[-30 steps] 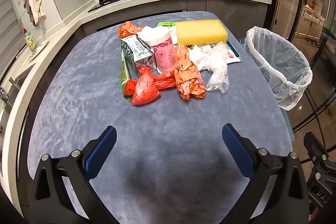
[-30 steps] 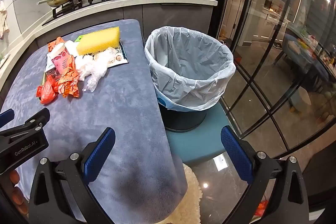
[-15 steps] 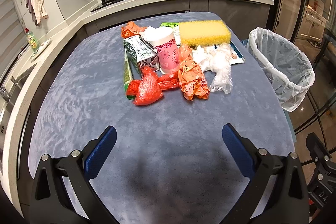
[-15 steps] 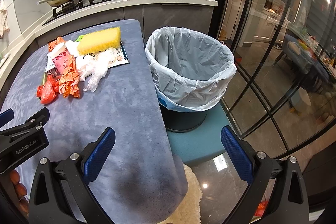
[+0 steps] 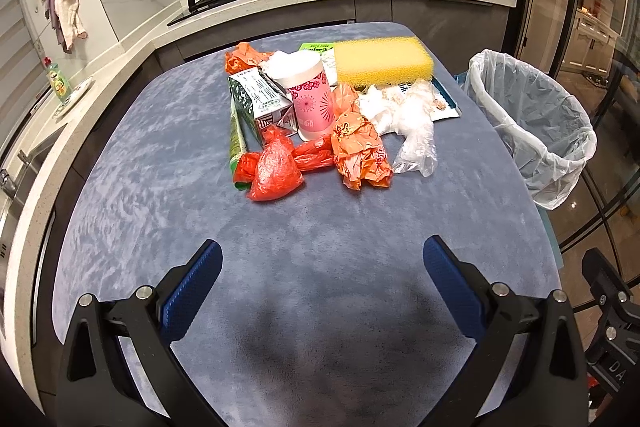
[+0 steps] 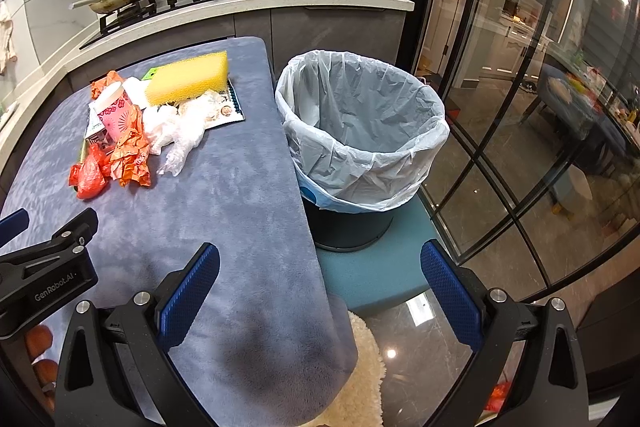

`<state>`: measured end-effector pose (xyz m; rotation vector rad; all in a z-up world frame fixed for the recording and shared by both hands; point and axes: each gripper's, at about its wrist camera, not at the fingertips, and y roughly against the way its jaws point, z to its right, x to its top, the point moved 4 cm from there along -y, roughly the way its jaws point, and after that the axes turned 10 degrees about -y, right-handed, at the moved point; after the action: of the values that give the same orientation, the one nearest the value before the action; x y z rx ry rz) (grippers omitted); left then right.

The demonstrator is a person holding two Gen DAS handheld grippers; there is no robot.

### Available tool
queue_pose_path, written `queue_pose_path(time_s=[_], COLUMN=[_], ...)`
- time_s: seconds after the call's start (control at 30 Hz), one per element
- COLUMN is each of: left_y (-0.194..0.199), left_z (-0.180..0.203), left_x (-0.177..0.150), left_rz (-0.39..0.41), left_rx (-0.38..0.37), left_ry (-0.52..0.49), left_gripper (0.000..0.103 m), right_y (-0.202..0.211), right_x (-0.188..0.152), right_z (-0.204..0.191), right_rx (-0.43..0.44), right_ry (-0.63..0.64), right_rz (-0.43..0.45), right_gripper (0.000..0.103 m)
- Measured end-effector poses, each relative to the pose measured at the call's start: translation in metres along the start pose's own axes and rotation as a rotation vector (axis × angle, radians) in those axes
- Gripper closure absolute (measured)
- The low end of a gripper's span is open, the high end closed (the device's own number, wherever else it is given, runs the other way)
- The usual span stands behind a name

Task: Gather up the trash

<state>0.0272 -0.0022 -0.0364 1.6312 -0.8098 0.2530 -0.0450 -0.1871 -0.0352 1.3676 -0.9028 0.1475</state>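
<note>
- Kitchen all around, with pans on the stove at the back, and a table (image 5: 132,195) under a soft blue-grey cloth in the middle
- All the trash sits in one heap on the far part of the table, well apart from both grippers
- Left gripper (image 5: 322,263) hangs over the bare cloth near the front, its fingers wide apart and holding nothing
- Right gripper (image 6: 320,267) hangs over the table's right edge, fingers wide apart too, also holding nothing
- Bin (image 6: 362,131) with a thin plastic liner stands just beside the table, lower than the table top; it looks empty so far
- Red bag (image 5: 276,173) and orange wrapper (image 5: 362,155) are thin and crinkly, so a pinch could catch only a corner and it might slip out on the way
- Pink cup (image 5: 310,99) stands up tall with trash leaning on it; I think a bump could tip it over
- Clear plastic (image 5: 414,137) touches other bits, so pulling it may drag them along
- Anything let go too early could fall on the floor between table and bin
- Yellow sponge (image 5: 384,61) looks wide, so the fingers may not fit around it
</note>
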Motion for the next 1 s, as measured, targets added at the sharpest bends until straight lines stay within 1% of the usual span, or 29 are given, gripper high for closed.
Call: queue_pose_path(time_s=[0.57,0.7,1.0], left_y=[-0.0016,-0.0002,0.0015], left_z=[0.0025,0.004,0.0051], left_x=[-0.0034,-0.0038,-0.0034], left_rz=[-0.014,-0.01,-0.006], left_rx=[-0.018,-0.031,-0.031], left_ry=[-0.009,-0.016,-0.017], left_gripper=[0.007,0.007,0.007], right_y=[-0.0003,-0.0002,-0.0001], right_x=[-0.0004,-0.0004,0.0002], right_z=[0.0001,0.0,0.0008], right_rx=[-0.001,0.0,0.0], right_ry=[-0.002,-0.001,-0.003], right_rz=[0.0,0.0,0.002], right_gripper=[0.007,0.007,0.007])
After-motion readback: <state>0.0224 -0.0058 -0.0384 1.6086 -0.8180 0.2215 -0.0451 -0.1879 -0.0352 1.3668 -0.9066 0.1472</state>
